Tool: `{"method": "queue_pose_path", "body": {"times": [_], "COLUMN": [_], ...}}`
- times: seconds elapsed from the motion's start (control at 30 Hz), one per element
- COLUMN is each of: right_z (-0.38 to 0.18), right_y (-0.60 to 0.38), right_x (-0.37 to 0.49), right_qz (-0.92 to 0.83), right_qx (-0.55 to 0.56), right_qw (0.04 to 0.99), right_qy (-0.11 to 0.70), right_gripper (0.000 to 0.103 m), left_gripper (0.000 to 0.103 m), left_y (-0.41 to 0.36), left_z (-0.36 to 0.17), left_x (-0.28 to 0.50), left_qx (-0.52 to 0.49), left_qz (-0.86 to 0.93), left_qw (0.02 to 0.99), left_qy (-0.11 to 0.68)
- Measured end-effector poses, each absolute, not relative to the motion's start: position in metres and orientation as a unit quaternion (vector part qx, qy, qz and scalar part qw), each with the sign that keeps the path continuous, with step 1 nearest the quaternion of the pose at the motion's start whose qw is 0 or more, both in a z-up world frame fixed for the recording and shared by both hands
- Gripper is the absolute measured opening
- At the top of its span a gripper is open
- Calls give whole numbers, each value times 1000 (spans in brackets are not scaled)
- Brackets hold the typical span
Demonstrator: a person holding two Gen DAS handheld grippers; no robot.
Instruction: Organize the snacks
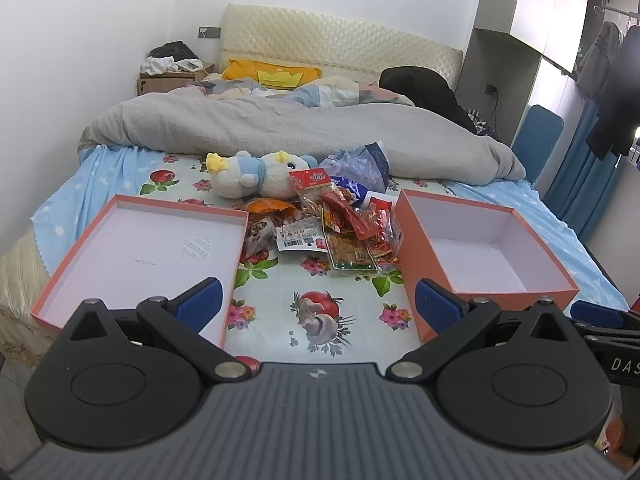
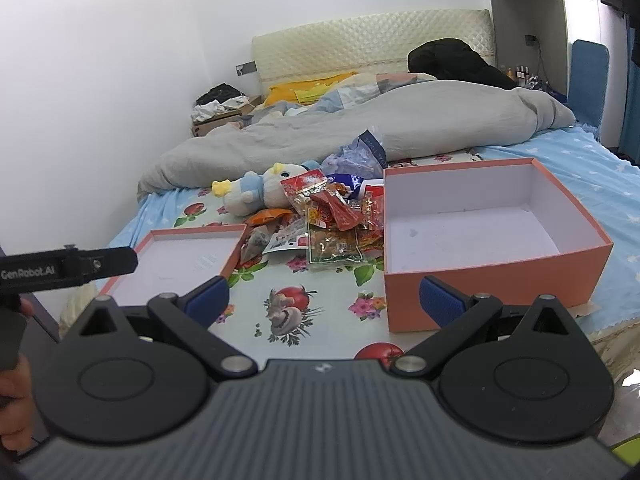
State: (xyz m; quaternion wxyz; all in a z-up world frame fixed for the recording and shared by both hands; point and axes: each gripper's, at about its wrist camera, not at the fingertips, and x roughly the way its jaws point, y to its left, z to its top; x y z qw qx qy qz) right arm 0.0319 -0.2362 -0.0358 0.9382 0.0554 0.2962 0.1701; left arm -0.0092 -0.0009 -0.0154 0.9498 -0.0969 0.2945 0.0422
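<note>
A heap of snack packets (image 1: 340,228) (image 2: 332,224) lies on the flowered bed sheet between two orange boxes. The shallow lid (image 1: 140,256) (image 2: 188,260) sits on the left, the deeper box (image 1: 484,256) (image 2: 492,240) on the right; both hold nothing. My left gripper (image 1: 318,304) hovers open near the bed's foot, short of the heap, with nothing between its blue pads (image 1: 200,302). My right gripper (image 2: 324,300) is also open and holds nothing; its right pad (image 2: 440,300) overlaps the deeper box's front wall in the view.
A plush toy (image 1: 256,176) (image 2: 256,192) and a crumpled blue bag (image 1: 360,164) lie just behind the snacks. A grey duvet (image 1: 288,128) covers the far half of the bed. A bedside stand with clutter (image 1: 172,68) is at the back left. A hand (image 2: 12,392) holds the other gripper's body at the left edge.
</note>
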Motion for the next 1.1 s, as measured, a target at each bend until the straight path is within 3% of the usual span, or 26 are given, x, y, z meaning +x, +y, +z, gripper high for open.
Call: {"method": "queue_pose_path", "body": {"times": [1.1], "right_z": [-42], "right_y": [-236], "right_x": [33], "right_qz": [177], "right_qx": [54], "right_qw": [933], "right_qy": [310], "right_gripper": [103], "left_gripper": [103], "left_y": [1], "left_z": [-23], "left_x": [-6], "left_qx": [-99], "left_qz": [41], "left_qw": [948], "left_qy": [299]}}
